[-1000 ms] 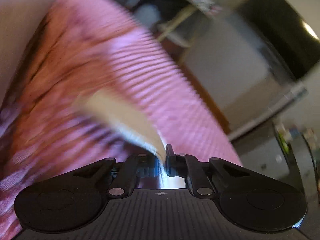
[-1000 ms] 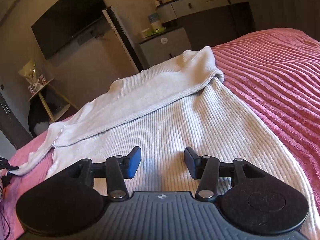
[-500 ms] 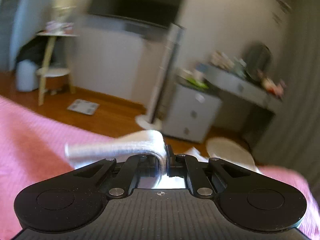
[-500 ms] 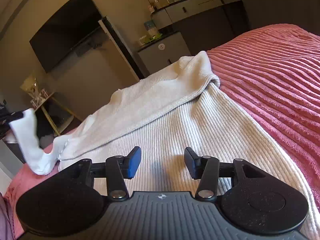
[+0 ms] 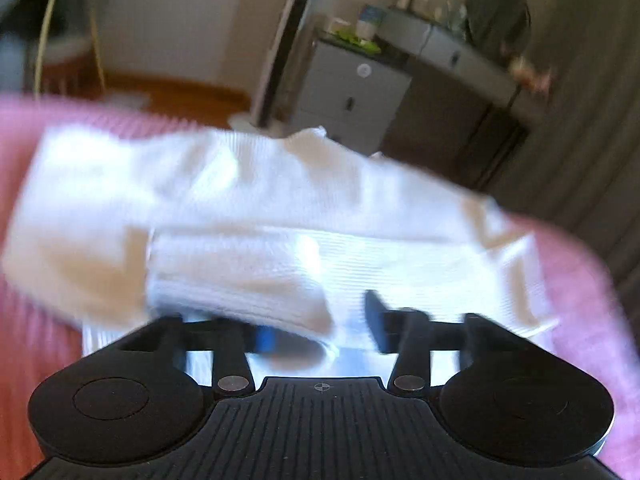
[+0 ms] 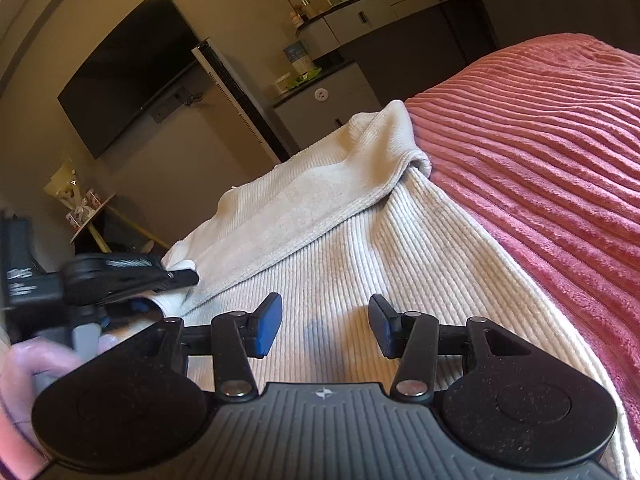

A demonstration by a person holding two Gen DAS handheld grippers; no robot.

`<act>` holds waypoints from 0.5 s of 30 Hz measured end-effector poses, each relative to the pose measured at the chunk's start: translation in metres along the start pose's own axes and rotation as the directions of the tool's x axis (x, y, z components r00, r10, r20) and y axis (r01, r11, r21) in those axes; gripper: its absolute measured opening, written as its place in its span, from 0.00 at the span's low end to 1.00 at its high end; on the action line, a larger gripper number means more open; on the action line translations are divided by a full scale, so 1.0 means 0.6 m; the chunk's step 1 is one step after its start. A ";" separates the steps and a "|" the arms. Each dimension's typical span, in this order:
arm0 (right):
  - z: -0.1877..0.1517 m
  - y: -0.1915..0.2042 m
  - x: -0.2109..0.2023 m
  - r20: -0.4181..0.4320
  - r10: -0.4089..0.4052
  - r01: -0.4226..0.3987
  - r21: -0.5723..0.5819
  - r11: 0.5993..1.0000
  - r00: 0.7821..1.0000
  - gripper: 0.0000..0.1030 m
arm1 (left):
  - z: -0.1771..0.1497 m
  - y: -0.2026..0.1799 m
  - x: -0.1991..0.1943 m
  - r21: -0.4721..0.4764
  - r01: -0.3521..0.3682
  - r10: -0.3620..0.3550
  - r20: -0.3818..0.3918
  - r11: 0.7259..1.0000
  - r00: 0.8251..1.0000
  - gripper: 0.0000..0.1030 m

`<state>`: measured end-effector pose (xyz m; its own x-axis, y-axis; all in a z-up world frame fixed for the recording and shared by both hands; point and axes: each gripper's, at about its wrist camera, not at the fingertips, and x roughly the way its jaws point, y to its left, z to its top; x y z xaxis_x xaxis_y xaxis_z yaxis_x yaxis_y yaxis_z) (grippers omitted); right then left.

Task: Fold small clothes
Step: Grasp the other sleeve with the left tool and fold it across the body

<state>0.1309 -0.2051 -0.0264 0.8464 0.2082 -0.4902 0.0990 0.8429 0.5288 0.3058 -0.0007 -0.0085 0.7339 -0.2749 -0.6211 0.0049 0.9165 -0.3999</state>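
A cream ribbed sweater (image 6: 360, 264) lies spread on a bed with a pink blanket (image 6: 540, 168). One sleeve (image 6: 304, 200) is folded across the body of the sweater.

The left claw (image 5: 320, 330) is opening right now. The sleeve end (image 5: 248, 280) sits between its jaws, in front of the blue pad, but the pads do not press on it, so the cloth is dropping free. This view is blurry. In the right view, the left claw sits at the left edge of the sweater, by the cuff.

The right claw (image 6: 324, 326) hovers over the lower part of the sweater. Its jaws are spread and nothing is between them.

The sweater looks soft, floppy and light. It will likely sag and bunch if you lift it from one spot. I think the best places to grab are the thick edges, like the hem, cuff or shoulder. The knit is not slippery, so a small pinch should hold.
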 end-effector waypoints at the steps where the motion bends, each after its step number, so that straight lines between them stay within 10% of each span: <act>1: 0.000 0.000 0.001 0.000 0.000 0.000 -0.001 1.000 1.000 0.46 | -0.006 0.009 -0.025 -0.045 0.029 -0.029 0.012 0.999 1.000 0.64; 6: -0.005 0.015 -0.001 0.008 -0.023 0.024 -0.069 0.997 1.000 0.46 | -0.058 0.031 -0.140 -0.049 -0.096 0.099 0.074 0.994 0.992 0.78; 10: -0.017 0.060 -0.001 0.012 -0.029 0.031 -0.210 0.977 1.000 0.46 | -0.113 0.076 -0.183 -0.036 -0.288 0.290 0.092 0.957 0.953 0.78; 15: -0.044 0.161 0.004 0.025 0.017 -0.003 -0.480 0.877 1.000 0.46 | -0.122 0.140 -0.177 -0.062 -0.306 0.310 0.082 0.950 0.947 0.76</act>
<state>0.1287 -0.1100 0.0053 0.8606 0.2098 -0.4640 -0.1668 0.9771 0.1324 0.1788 0.0843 -0.0254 0.7522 0.0480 -0.6572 -0.2624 0.9367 -0.2319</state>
